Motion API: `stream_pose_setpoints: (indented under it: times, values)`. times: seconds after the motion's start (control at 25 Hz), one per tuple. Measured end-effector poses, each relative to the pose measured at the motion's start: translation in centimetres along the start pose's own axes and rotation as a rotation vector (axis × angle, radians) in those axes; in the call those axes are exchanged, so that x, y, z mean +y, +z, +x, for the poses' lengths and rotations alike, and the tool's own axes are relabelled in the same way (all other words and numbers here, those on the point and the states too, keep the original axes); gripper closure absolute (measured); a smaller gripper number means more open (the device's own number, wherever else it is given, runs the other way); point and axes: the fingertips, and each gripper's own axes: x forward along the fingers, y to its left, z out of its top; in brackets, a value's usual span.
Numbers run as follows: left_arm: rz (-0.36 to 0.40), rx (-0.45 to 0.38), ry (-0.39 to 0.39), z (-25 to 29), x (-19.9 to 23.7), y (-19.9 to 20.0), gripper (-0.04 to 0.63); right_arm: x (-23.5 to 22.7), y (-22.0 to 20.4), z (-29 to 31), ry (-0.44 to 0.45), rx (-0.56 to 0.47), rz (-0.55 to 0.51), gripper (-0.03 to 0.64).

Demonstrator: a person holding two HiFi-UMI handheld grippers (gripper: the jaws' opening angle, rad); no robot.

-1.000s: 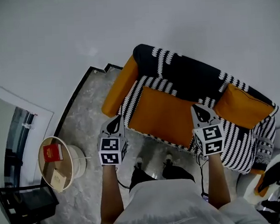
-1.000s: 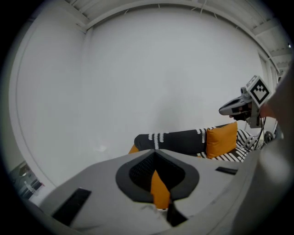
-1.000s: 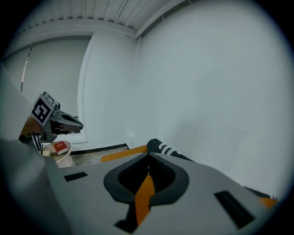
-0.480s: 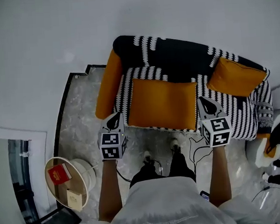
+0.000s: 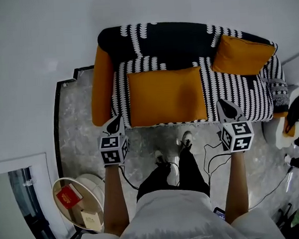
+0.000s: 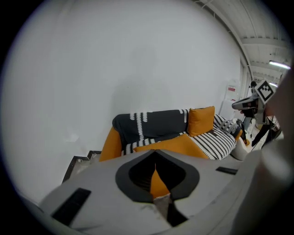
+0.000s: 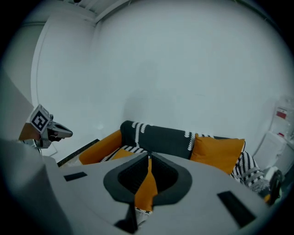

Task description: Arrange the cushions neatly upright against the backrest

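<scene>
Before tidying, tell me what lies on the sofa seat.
A flat cushion lies on the seat; an upright cushion leans on the backrest. Whatever is under the flat cushion is covered.

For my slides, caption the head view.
Left hand-held gripper, right hand-held gripper shut; flat cushion, upright cushion on sofa.

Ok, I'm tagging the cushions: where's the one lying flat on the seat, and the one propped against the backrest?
Flat orange cushion (image 5: 167, 96), head view, middle of its top face.
Propped orange cushion (image 5: 242, 54), head view, centre of its front face.
</scene>
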Motion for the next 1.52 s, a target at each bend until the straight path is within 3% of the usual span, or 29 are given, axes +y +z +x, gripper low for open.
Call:
stream_pose_setpoints:
  times: [0.32, 0.52, 0.76, 1.04, 1.4, 1.52]
  values:
    - [0.013, 0.076, -0.013, 3.7, -1.2, -5.2, 0.56, -2.0, -8.2, 1.3, -0.024, 0.097, 0.04, 0.607]
    - [-0.01, 0.12, -0.012, 6.4, -0.7, -9.8, 0.543, -2.0, -13.1, 4.0, -0.037, 0.17, -0.025, 0.592]
    - [-0.023, 0.183, 0.001, 10.0, 0.3, -15.3, 0.526, -2.6, -18.2, 7.3, -0.039, 0.211, 0.005, 0.572]
    - [-0.007, 0.276, 0.01, 14.8, 1.1, -21.5, 0.499, -3.9, -25.7, 11.3, -0.029, 0.278, 0.079, 0.531]
    - [-0.009, 0.392, 0.008, 19.6, 1.7, -29.3, 0.48, -4.7, -33.9, 15.6, -0.049, 0.377, 0.085, 0.508]
    - [-0.006, 0.464, 0.001, 21.1, 1.9, -32.5, 0.465, -4.9, -36.5, 17.2, -0.047, 0.424, 0.065, 0.486]
